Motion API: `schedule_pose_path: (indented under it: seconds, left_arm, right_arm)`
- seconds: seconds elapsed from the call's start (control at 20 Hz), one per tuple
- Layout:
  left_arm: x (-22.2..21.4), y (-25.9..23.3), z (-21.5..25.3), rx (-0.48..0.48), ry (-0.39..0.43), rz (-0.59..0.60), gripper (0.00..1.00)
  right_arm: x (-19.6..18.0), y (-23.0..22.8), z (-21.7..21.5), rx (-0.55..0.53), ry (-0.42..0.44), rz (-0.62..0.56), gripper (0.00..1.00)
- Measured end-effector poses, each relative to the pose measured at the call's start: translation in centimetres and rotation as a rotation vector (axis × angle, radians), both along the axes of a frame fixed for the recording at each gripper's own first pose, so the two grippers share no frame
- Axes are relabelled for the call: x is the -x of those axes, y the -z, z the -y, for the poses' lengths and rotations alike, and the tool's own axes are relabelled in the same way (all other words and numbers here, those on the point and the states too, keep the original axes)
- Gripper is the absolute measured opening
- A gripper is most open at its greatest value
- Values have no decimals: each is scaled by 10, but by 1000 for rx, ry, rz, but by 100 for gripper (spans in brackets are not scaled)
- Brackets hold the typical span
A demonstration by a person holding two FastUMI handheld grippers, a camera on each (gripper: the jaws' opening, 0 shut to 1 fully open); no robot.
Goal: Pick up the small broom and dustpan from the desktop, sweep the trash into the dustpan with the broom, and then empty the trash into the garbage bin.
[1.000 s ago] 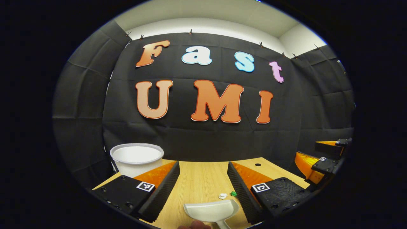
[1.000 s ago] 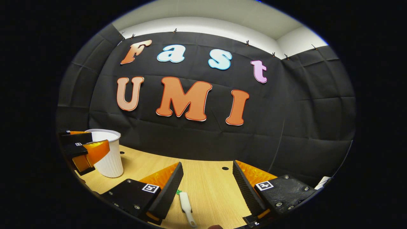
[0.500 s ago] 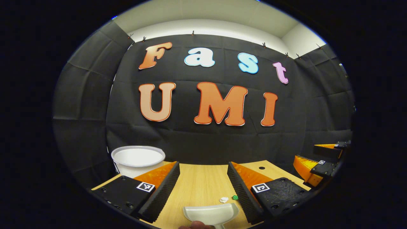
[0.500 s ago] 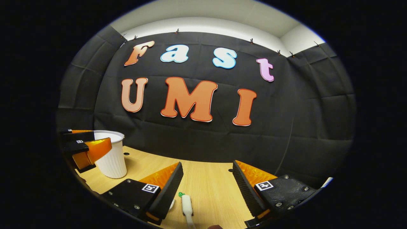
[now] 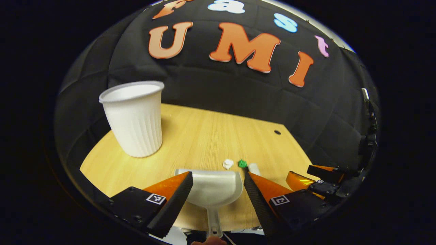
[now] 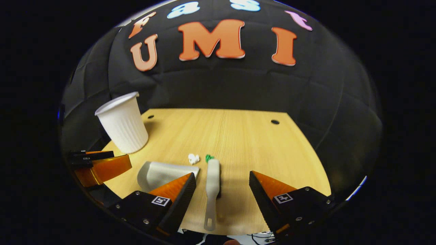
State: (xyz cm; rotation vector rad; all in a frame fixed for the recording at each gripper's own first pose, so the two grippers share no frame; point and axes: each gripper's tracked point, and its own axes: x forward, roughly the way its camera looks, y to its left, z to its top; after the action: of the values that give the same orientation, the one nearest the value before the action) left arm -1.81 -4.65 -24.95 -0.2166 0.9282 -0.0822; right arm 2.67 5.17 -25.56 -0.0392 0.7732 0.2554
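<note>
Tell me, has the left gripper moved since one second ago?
Yes. The left gripper has risen and tilted down: the white cup now shows whole, and the dustpan sits between its fingers.

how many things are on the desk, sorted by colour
white: 4 - bin, dustpan, broom, paper scrap
green: 1 - green scrap
total: 5
</note>
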Motion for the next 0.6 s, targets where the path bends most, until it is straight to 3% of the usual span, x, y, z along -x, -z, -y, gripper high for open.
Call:
schedule_pose_path:
  seconds: [0.1, 0.3, 0.6]
  left_arm:
    - [9, 20, 11, -14, 6, -179, 97]
    - [16, 40, 16, -6, -23, -418, 98]
    - [24, 54, 21, 9, 13, -642, 98]
  right_arm:
    - [10, 31, -1, 7, -50, -101, 95]
    - [17, 74, 0, 57, -151, -265, 95]
    - [27, 110, -7, 112, -167, -450, 95]
